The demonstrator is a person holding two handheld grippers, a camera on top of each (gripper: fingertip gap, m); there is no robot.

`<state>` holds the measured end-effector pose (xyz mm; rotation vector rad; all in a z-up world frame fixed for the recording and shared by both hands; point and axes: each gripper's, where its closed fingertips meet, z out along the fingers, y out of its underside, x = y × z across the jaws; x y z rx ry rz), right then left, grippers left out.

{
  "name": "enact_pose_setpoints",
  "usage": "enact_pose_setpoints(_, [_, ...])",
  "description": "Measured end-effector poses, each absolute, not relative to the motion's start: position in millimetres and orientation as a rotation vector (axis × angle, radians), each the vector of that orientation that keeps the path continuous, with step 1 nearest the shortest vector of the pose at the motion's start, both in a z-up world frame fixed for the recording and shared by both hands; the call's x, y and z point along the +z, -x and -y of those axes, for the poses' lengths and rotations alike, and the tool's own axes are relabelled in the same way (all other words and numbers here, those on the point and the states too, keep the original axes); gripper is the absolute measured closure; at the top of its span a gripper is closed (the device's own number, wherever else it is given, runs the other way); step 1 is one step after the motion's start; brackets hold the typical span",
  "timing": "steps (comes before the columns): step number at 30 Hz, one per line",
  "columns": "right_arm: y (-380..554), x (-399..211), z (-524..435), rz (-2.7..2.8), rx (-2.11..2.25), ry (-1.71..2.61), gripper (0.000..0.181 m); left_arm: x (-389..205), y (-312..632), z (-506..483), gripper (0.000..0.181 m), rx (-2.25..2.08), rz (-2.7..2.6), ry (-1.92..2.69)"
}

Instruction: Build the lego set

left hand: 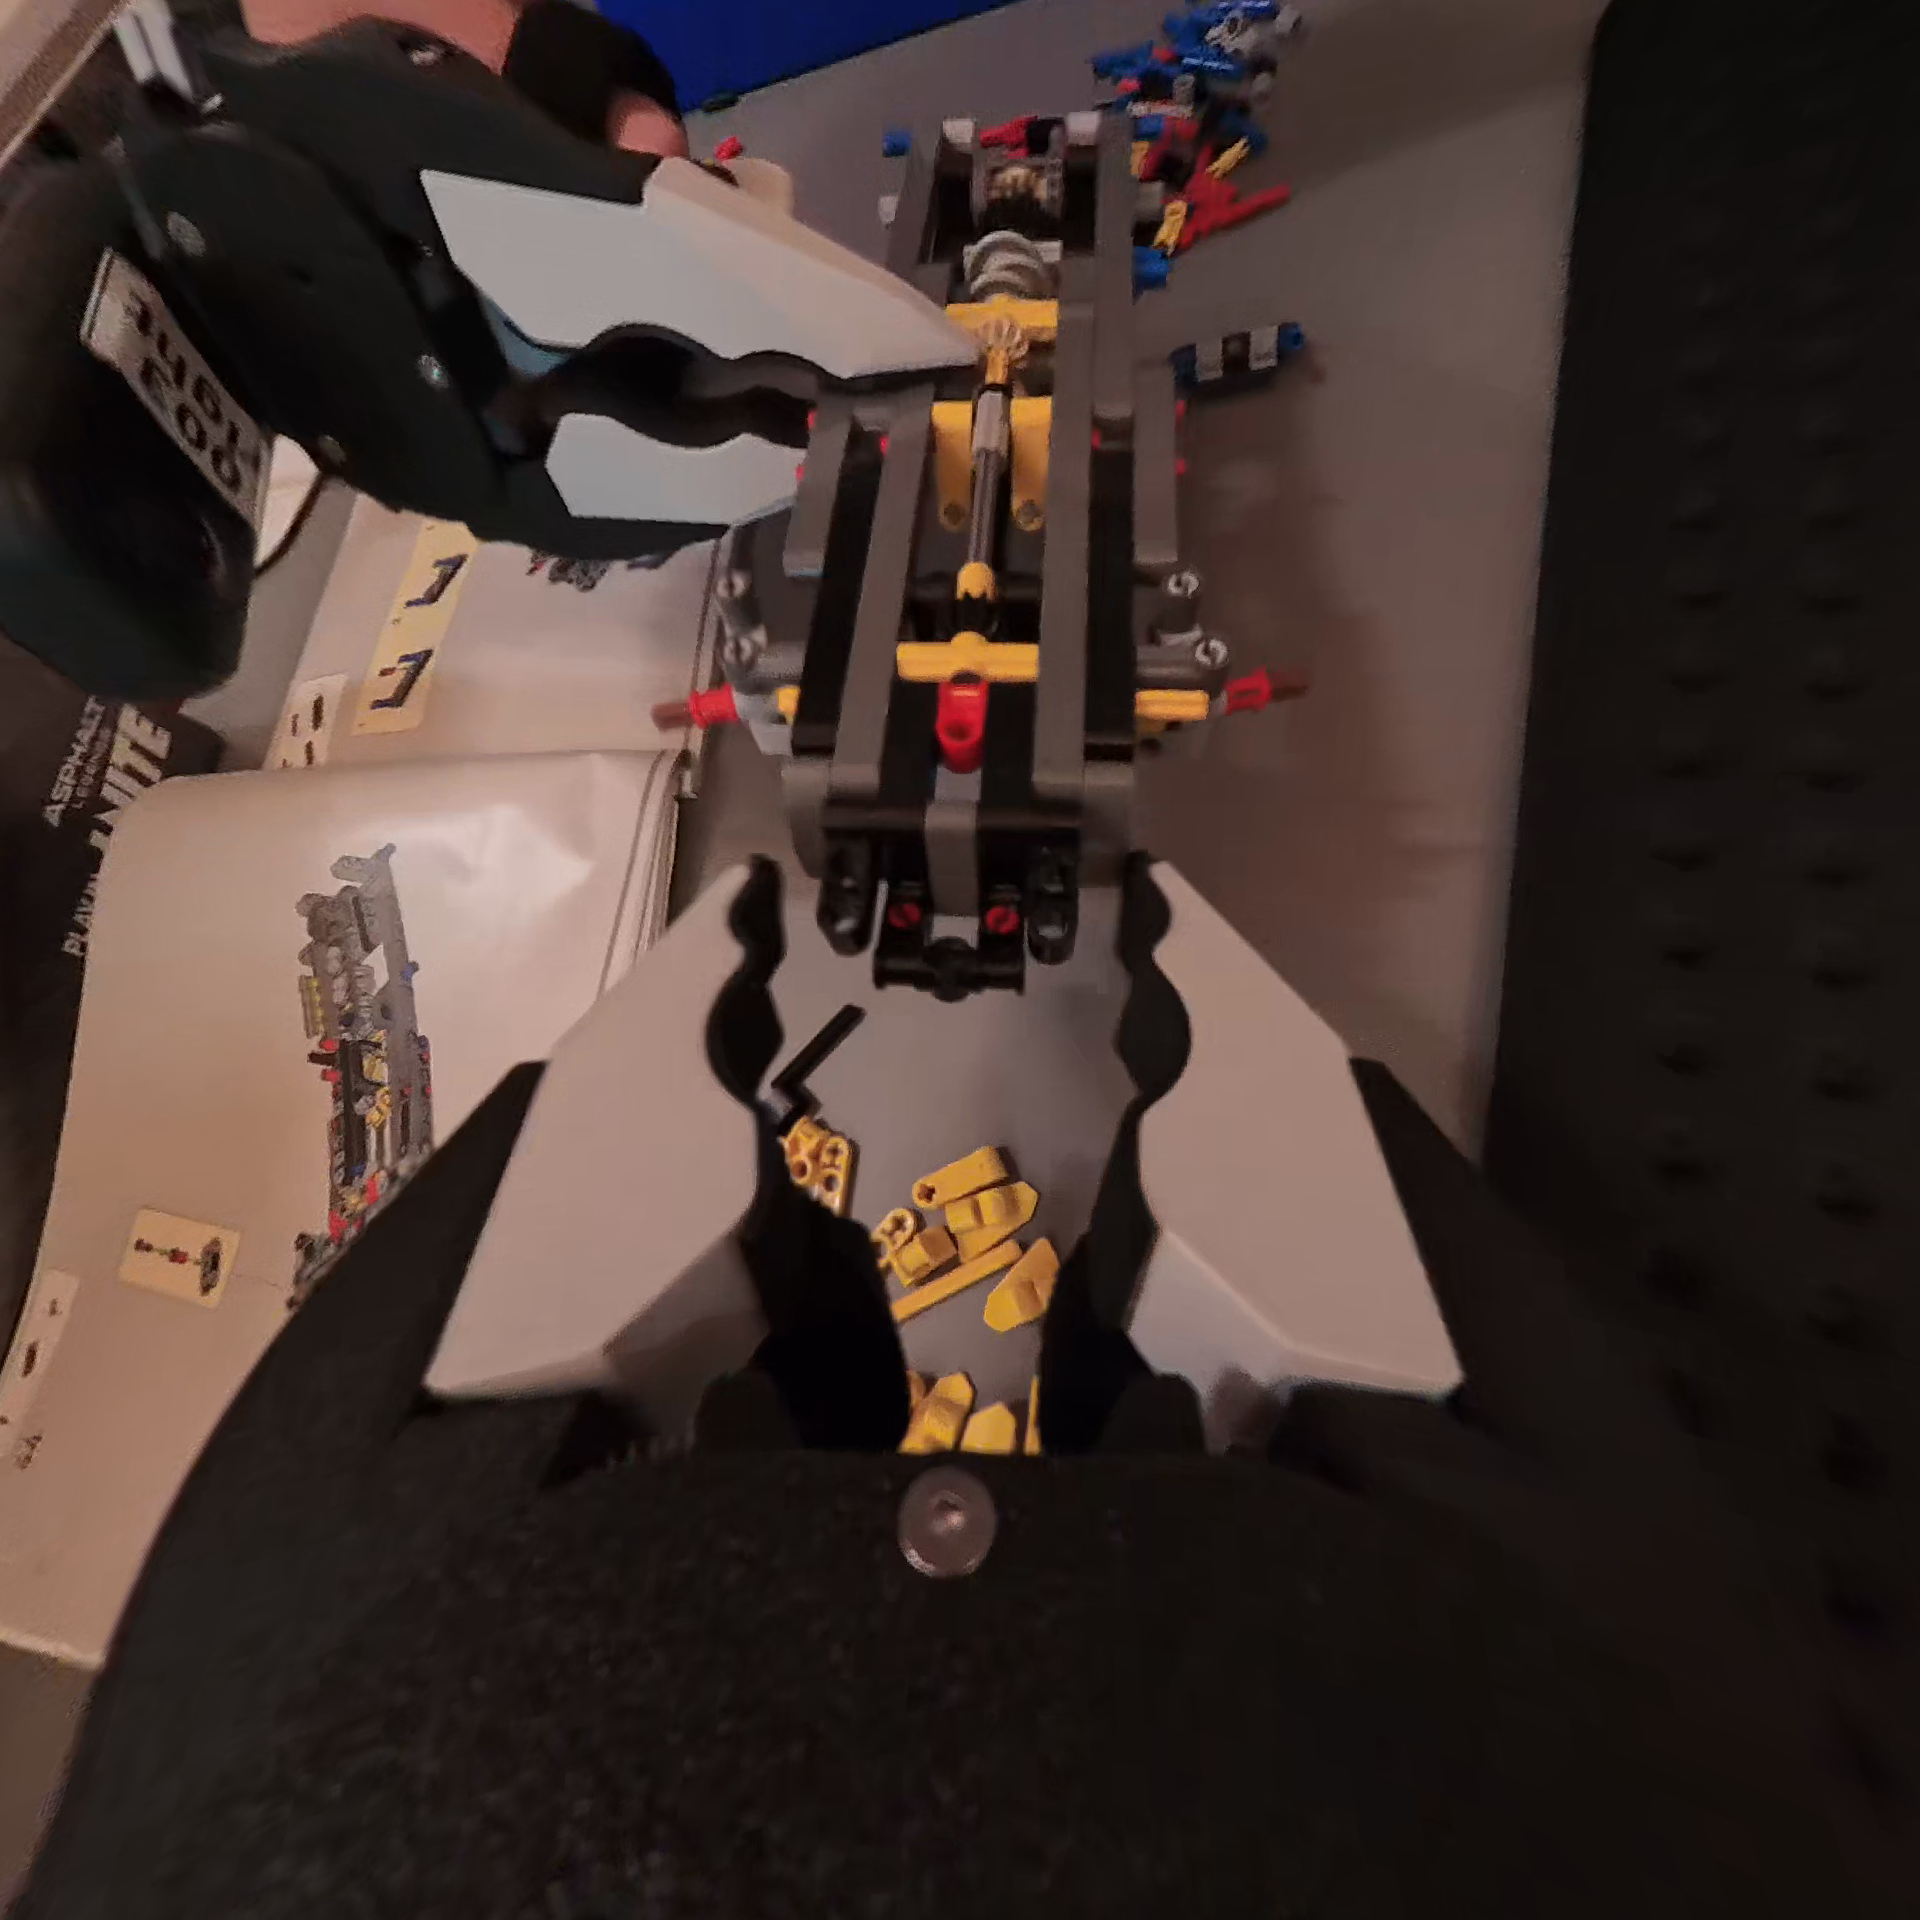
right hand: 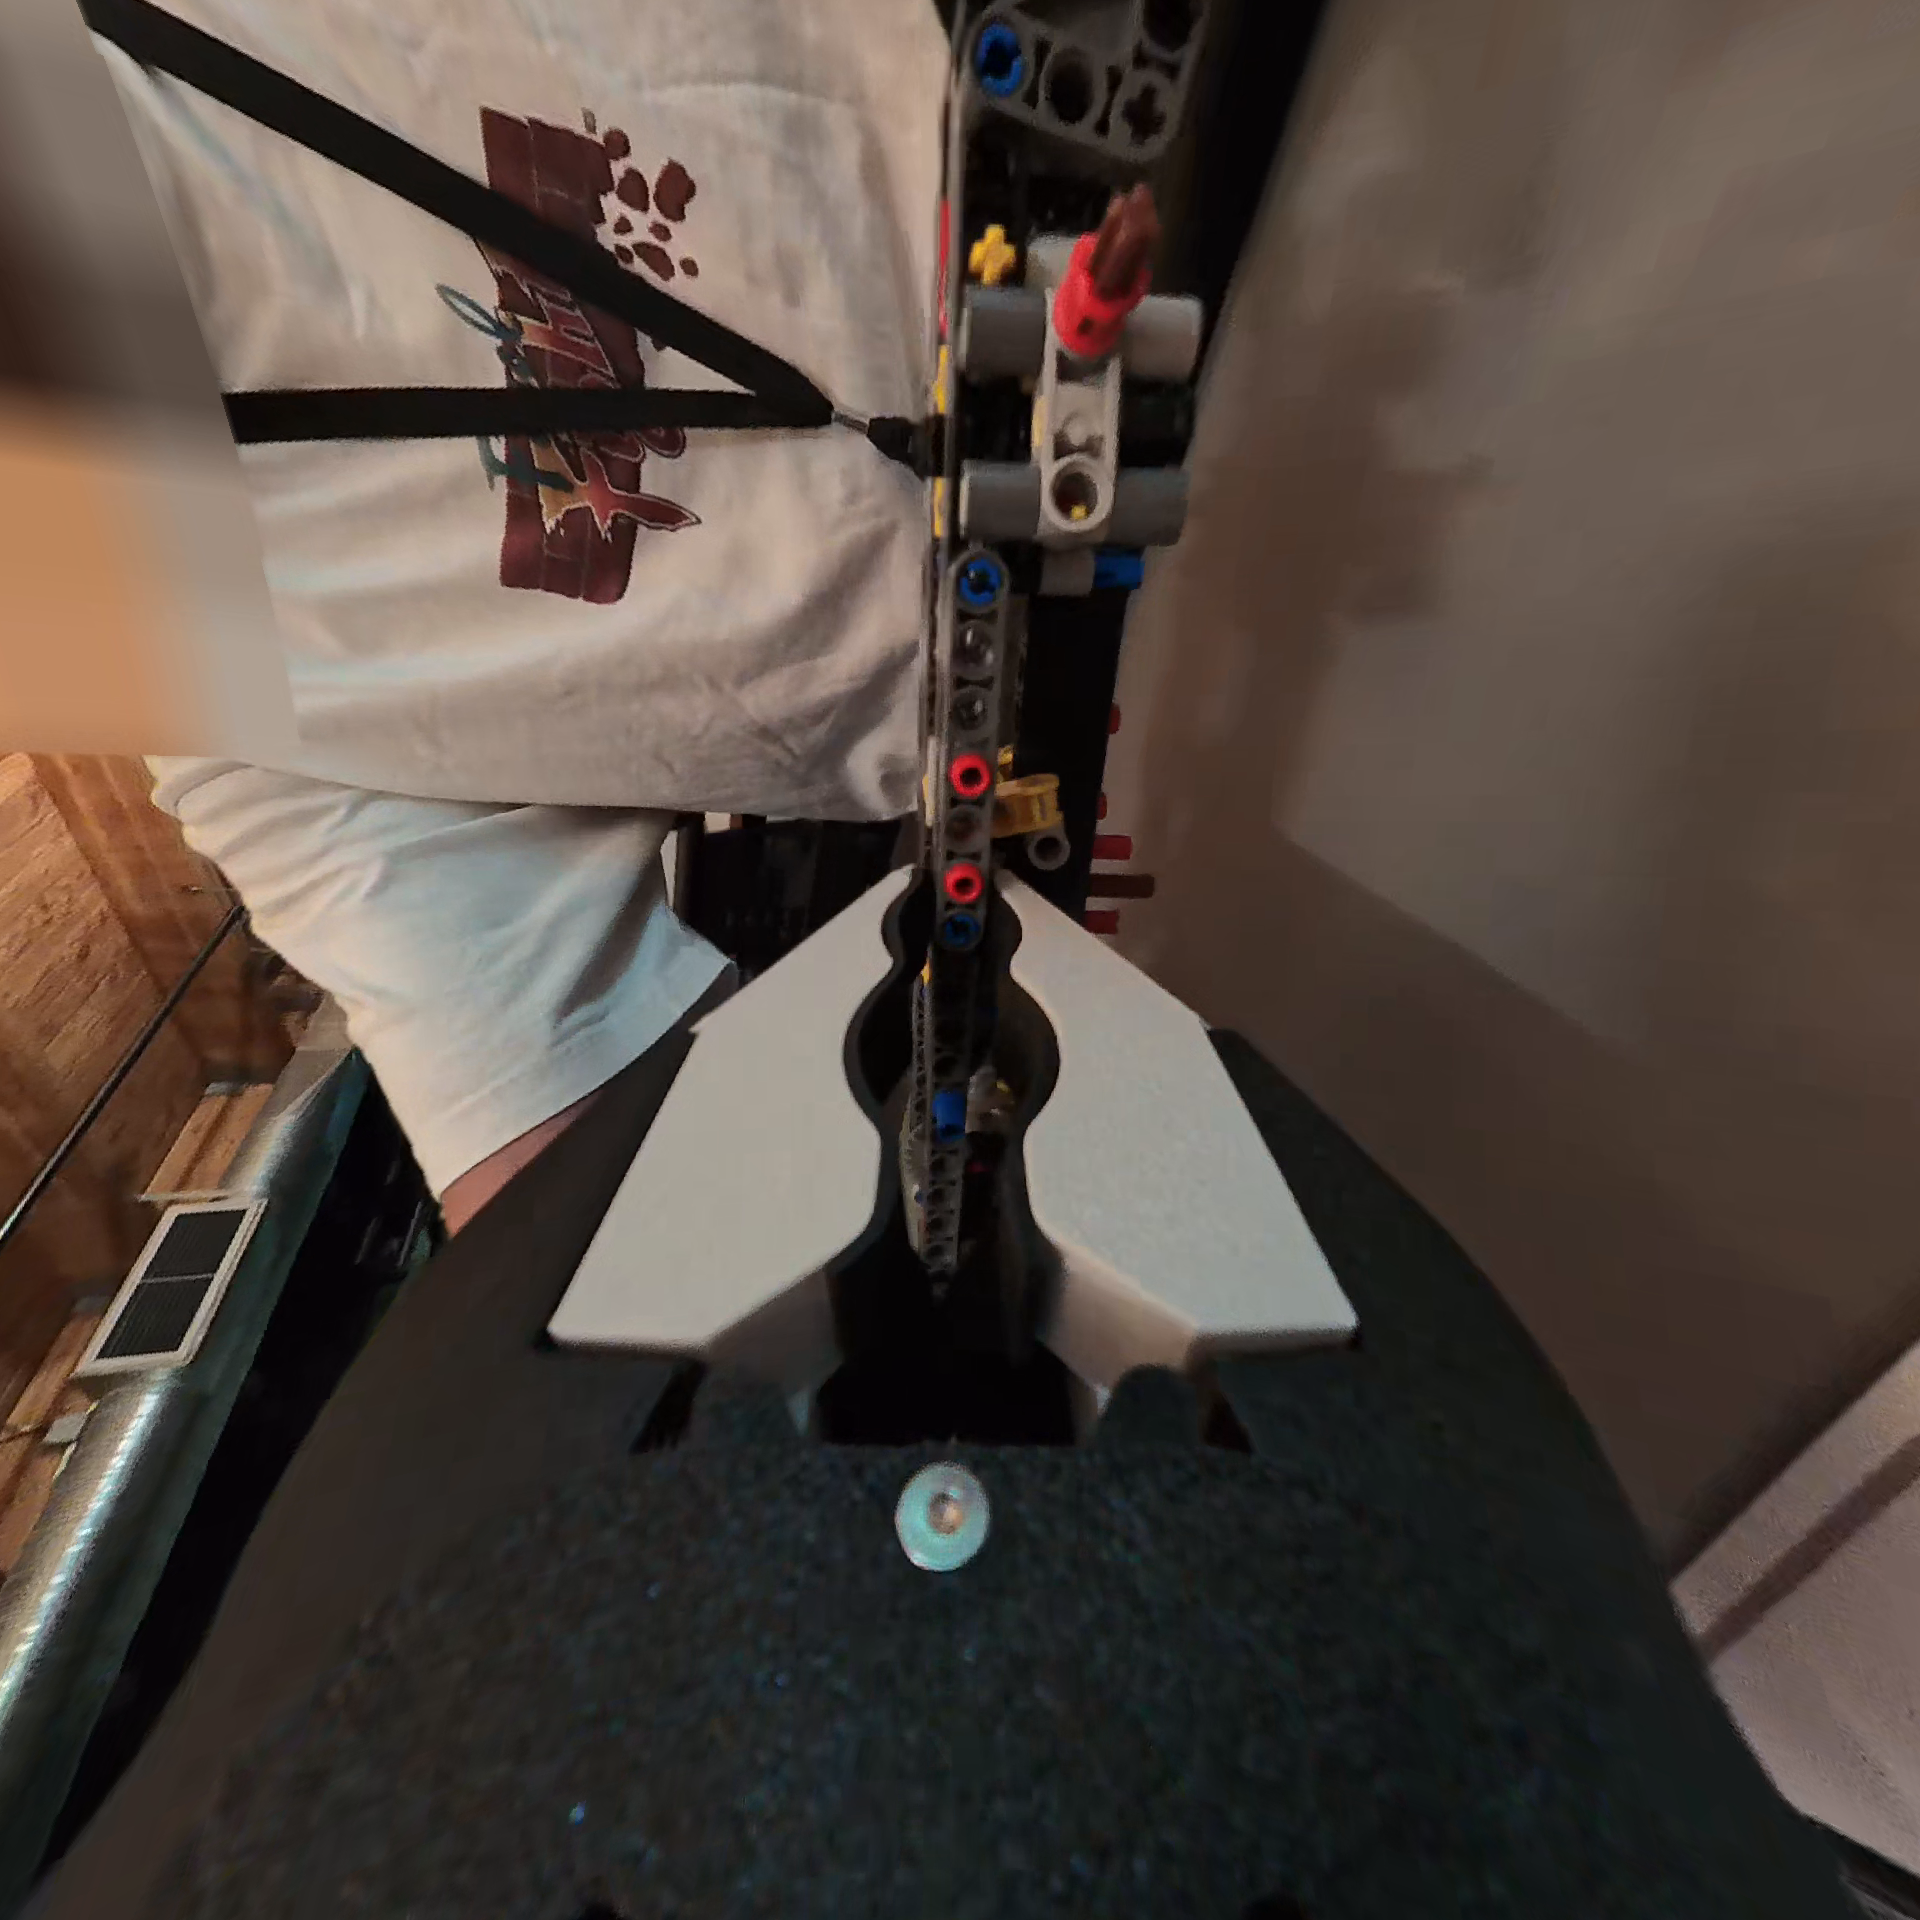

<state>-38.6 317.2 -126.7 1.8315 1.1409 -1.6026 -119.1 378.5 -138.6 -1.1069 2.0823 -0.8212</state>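
Observation:
A long Lego chassis (left hand: pixel 1070 520) of dark grey and black beams, with yellow and red parts and a central shaft, runs away from me in the left wrist view. My left gripper (left hand: pixel 951 883) has its jaws spread wide, and the fingertips press on both sides of the chassis's near end. My right gripper (left hand: pixel 883 390) comes in from the upper left and clamps the chassis's left side. In the right wrist view the right gripper (right hand: pixel 961 894) is shut on a grey side beam (right hand: pixel 971 727), seen edge-on.
Loose yellow pieces (left hand: pixel 966 1226) and a small black bent piece (left hand: pixel 821 1049) lie on the grey table (left hand: pixel 1351 623) between my left fingers. An open instruction booklet (left hand: pixel 364 987) lies left. Blue and red parts (left hand: pixel 1195 125) are piled at the back. A black mat (left hand: pixel 1714 831) lies right. A person's white shirt (right hand: pixel 520 623) fills the right wrist view's left.

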Motion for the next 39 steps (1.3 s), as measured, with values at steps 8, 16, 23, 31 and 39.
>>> enact_pose_setpoints(8, [27, -169, -336, -1.124, -1.434, -1.945, 0.170, -153, 112, -378, 0.124, -0.847, -2.042, 1.186])
enact_pose_setpoints(16, [12, -170, -346, -1.125, -1.254, -2.140, 0.167, -177, 116, -371, 0.124, -0.826, -2.059, 1.320])
enact_pose_setpoints(23, [-28, -110, -366, -1.095, -1.163, -2.907, 0.156, -197, 117, -356, 0.124, -0.721, -2.160, 1.357])
enact_pose_setpoints(31, [-20, -150, -234, -0.478, -0.841, -3.623, 0.145, -204, 115, -346, 0.125, -0.734, -2.154, 1.495])
enact_pose_setpoints(39, [-3, -183, -219, -0.194, -0.339, -3.894, 0.145, -197, 112, -337, 0.121, -0.757, -2.119, 1.490])
